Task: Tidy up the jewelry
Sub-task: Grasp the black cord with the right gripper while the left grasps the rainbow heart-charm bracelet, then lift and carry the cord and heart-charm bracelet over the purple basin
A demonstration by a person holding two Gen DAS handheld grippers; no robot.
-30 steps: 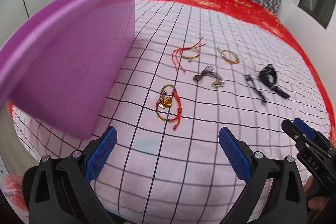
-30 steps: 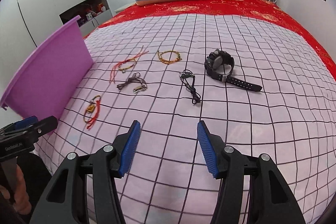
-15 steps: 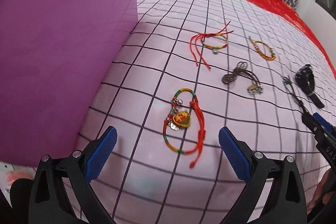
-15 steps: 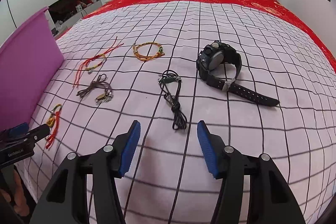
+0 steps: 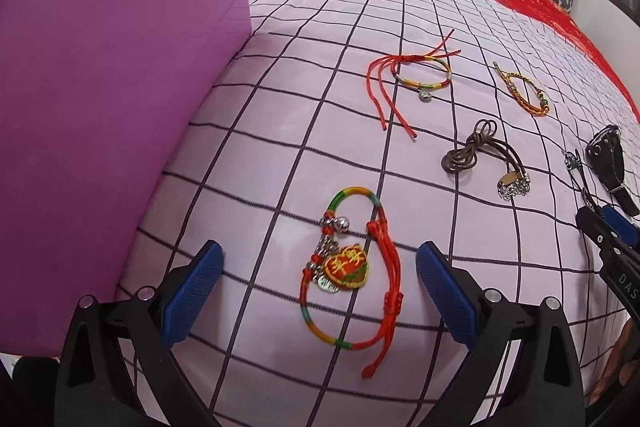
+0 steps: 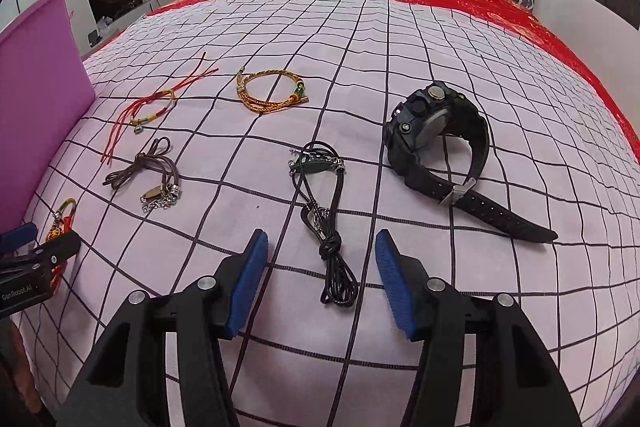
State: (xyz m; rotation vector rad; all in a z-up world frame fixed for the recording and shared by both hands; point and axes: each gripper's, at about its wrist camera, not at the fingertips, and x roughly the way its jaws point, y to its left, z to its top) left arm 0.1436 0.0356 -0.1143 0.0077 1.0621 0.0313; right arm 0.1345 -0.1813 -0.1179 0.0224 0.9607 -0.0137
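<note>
Both wrist views overlook bedspread [image 5: 400, 7], seemingly close.

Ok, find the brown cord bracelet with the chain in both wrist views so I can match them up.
Left wrist: the brown bracelet lies right of centre, beyond the heart-charm bracelet, left of the watch.
Right wrist: the same bracelet lies at centre-left, left of the black cord.
Shared landmark: the purple bin, at the left in both.
</note>
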